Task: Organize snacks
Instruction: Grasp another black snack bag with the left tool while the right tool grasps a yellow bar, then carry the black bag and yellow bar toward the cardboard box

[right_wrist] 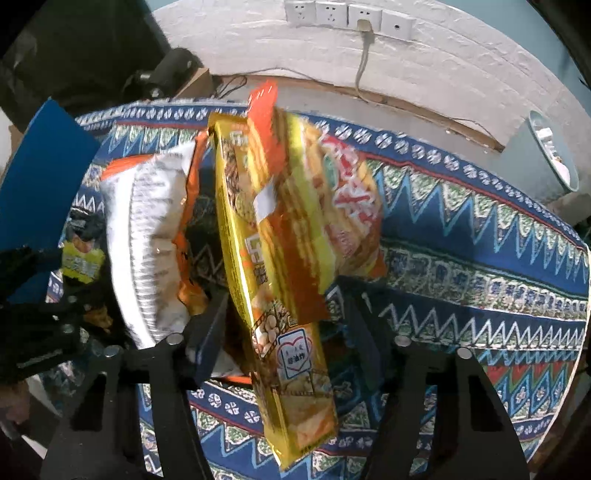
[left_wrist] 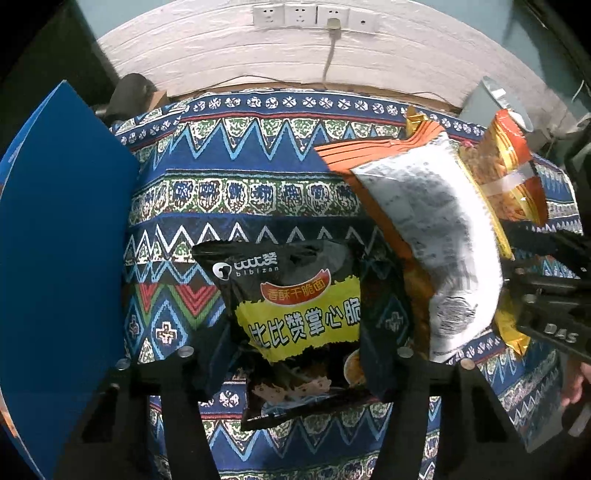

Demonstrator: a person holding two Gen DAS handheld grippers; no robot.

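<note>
My left gripper [left_wrist: 295, 350] is shut on a black snack bag with yellow lettering [left_wrist: 295, 317] and holds it above the patterned tablecloth [left_wrist: 240, 177]. My right gripper [right_wrist: 284, 314] is shut on a yellow and orange snack pack [right_wrist: 284, 258], held upright above the cloth. A white and orange bag [right_wrist: 147, 240] hangs just left of it, and I cannot tell whether the fingers pinch it too. In the left wrist view that white bag [left_wrist: 436, 240] and the yellow pack [left_wrist: 509, 173] are at the right, with the right gripper's body [left_wrist: 554, 295] behind them.
A blue box [left_wrist: 62, 240] stands at the left edge of the table; it also shows in the right wrist view [right_wrist: 40, 177]. A white wall with power sockets [left_wrist: 314, 16] is behind. A grey-green bin [right_wrist: 550, 155] stands at the far right.
</note>
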